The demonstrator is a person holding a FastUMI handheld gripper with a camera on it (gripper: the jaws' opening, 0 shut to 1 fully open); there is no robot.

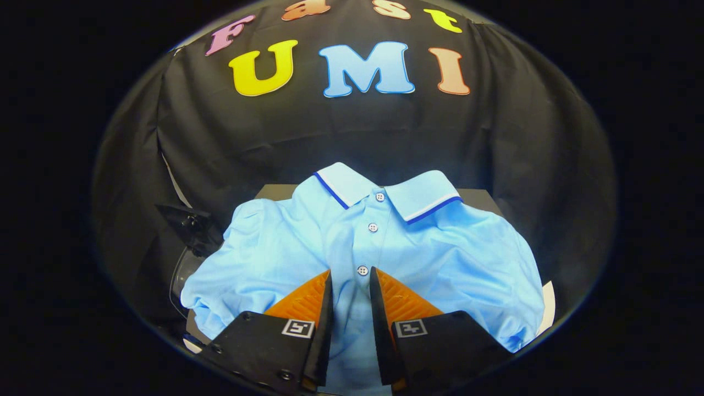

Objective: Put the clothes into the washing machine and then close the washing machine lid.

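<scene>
A light blue polo shirt with a white, blue-edged collar and a buttoned placket lies spread just ahead of me, its collar on the far side. My gripper is low over the shirt's front. Its two fingers stand close together with a narrow vertical fold of the placket pinched between them, just below the lowest button. The shirt hides most of what lies beneath it, so I cannot make out the washing machine's opening.
A dark flat surface shows behind the shirt's shoulders. A dark, angular part with a curved clear rim sticks out left of the shirt. A white edge shows past the right sleeve.
</scene>
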